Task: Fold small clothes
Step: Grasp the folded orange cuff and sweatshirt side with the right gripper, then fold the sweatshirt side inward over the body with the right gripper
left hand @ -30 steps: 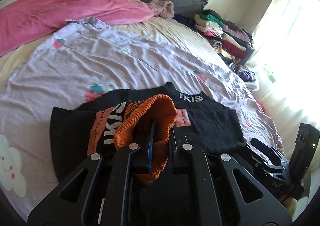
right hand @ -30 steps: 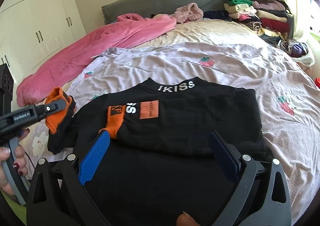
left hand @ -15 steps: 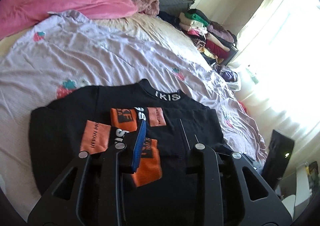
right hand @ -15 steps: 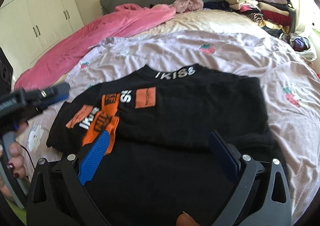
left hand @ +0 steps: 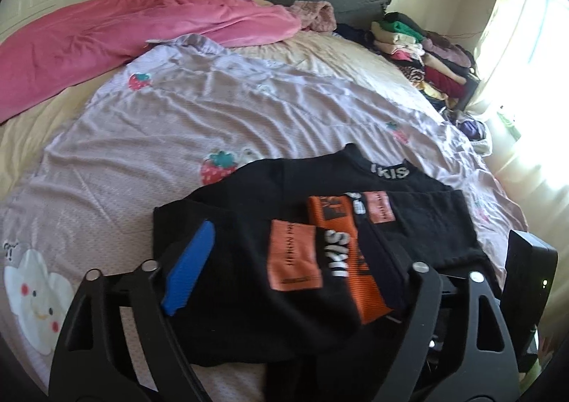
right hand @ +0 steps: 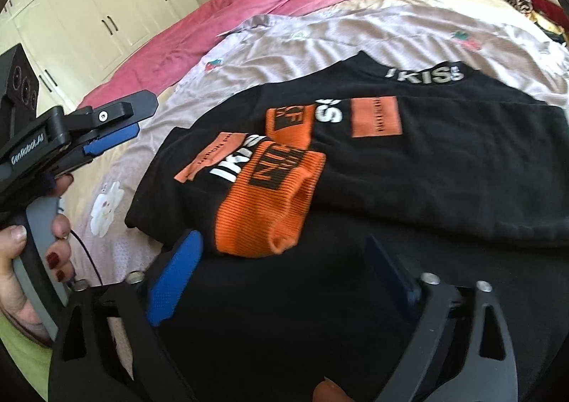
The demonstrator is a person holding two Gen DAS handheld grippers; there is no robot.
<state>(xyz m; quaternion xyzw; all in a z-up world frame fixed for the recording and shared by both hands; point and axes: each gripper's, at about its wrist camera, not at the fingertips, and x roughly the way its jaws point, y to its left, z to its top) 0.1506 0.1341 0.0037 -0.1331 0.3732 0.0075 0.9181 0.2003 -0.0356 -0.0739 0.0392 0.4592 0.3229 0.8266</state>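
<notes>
Covering the bed (left hand: 320, 57): wrinkled lilac strawberry-print sheet (left hand: 213, 124) — near edge, black knit sweater (right hand: 444, 170), orange ribbed cuff (right hand: 263, 213); left gripper (left hand: 295, 270) jaws just opened, right gripper (right hand: 277, 281) jaws apart — both empty.

The bed (left hand: 42, 117) carries a lilac strawberry-print sheet (left hand: 213, 110), a pink blanket (left hand: 106, 35) near the headboard, stacked clothes (left hand: 426, 57) at its far corner, and the black sweater (left hand: 270, 195) on the sheet.

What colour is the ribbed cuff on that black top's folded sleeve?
Orange, with black lettering. The ribbed cuff shows best in the right wrist view.
</notes>
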